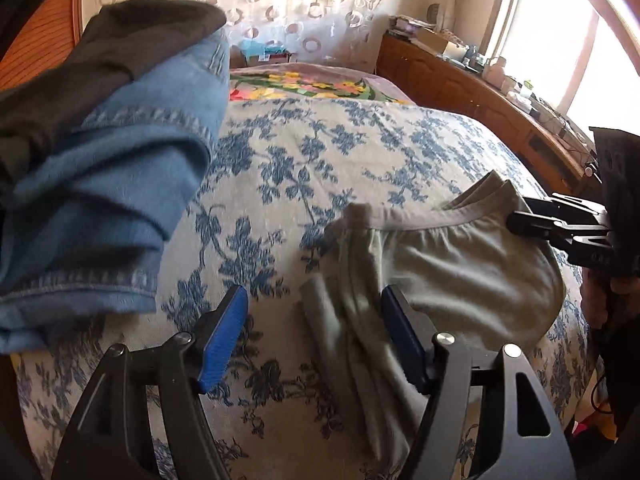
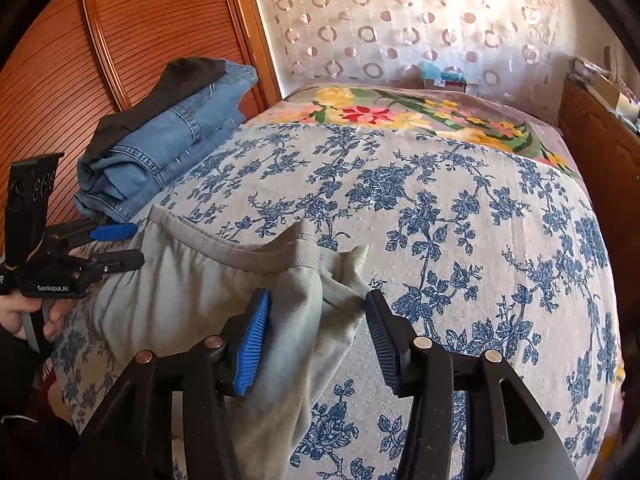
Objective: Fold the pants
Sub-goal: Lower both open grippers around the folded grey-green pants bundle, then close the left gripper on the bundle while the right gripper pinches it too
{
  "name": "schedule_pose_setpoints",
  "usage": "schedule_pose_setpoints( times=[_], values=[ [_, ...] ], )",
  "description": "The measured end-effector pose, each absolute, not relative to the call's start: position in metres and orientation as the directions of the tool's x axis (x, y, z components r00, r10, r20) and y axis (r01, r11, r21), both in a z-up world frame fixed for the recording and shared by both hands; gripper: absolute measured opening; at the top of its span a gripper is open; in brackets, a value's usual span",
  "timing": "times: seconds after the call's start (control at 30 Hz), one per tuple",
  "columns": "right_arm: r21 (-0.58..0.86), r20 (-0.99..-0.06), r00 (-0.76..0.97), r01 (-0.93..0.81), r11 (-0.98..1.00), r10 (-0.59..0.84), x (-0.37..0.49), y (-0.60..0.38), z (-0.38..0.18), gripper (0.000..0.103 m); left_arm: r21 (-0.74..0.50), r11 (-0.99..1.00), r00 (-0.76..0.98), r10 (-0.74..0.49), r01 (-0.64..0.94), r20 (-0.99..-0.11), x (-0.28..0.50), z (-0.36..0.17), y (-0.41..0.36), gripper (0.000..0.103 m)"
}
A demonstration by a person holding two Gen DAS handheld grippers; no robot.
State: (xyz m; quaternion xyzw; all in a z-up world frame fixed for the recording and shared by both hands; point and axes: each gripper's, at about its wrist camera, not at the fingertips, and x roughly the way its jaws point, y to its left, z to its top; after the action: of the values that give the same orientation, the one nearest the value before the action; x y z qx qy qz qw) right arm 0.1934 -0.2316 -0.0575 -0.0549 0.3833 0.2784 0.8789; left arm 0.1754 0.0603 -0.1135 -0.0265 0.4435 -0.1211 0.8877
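Observation:
Grey pants [image 1: 460, 264] lie on the blue-flowered bedspread [image 1: 320, 152], waistband [image 1: 424, 220] on the far side. My left gripper [image 1: 314, 320] stands open over their left edge; a loose fold lies between the blue pads [image 1: 224, 336], unpressed. In the right wrist view the same pants [image 2: 180, 280] spread to the left. My right gripper [image 2: 318, 320] is open around their bunched right corner, with a gap on either side of the cloth. Each gripper shows in the other's view: the right one [image 1: 516, 216] at the waistband's end, the left one [image 2: 132, 246] at the pants' far left edge.
A stack of folded blue jeans [image 2: 160, 152] with a dark garment [image 2: 176, 80] on top sits at the bed's left side. A wooden slatted wardrobe [image 2: 120, 32] stands behind it. A wooden dresser [image 1: 460, 80] with clutter runs along the right. A flowered blanket [image 2: 400, 112] covers the bed's far end.

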Motion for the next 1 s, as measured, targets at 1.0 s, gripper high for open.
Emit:
schedule_pose_setpoints(
  times=[1.0],
  values=[
    [0.085,-0.725,0.521,-0.581,0.809,0.450,0.192,-0.209,-0.075,0.052,-0.167,0.956,0.601,-0.283,0.243,-0.748,0.169,-0.118,0.045,0.049]
  ],
)
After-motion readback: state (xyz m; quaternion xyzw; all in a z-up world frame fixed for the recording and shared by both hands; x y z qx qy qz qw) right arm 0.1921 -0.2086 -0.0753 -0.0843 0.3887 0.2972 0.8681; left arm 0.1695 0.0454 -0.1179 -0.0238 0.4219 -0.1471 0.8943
